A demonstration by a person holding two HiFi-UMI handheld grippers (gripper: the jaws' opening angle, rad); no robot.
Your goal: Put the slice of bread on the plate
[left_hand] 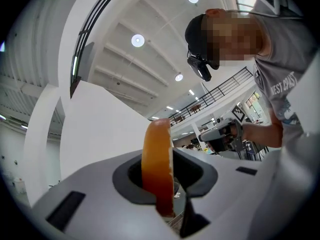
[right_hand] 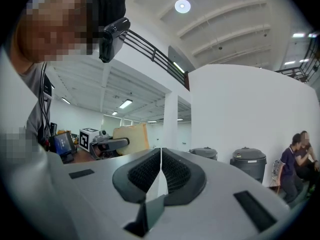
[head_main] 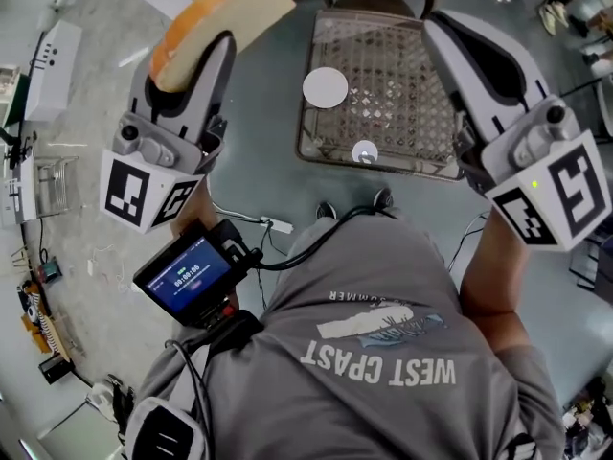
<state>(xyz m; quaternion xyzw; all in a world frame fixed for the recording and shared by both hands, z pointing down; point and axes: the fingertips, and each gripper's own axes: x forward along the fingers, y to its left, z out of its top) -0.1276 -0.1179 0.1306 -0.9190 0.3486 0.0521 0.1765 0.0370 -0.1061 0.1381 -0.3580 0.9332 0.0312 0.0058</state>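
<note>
Head view: left gripper (head_main: pixel 196 60) holds bread (head_main: pixel 225 12) aloft, left of plate (head_main: pixel 326 87) on mesh table (head_main: pixel 402 103).
Left gripper view: jaws clamp bread (left_hand: pixel 157 169) edge-on.
Right gripper view: right gripper (right_hand: pixel 160 176) closed, empty.
Step, as judged: transport. Next: bring bread over plate, lower, release.

Surface: 1 square table (head_main: pixel 402 75), woven cane top, seen from above | On it: 1 round white plate (head_main: pixel 326 87) near its left edge; 1 small pale round spot (head_main: pixel 365 152) near its front edge, too small to identify | Below: grey floor (head_main: pixel 259 161)
</note>
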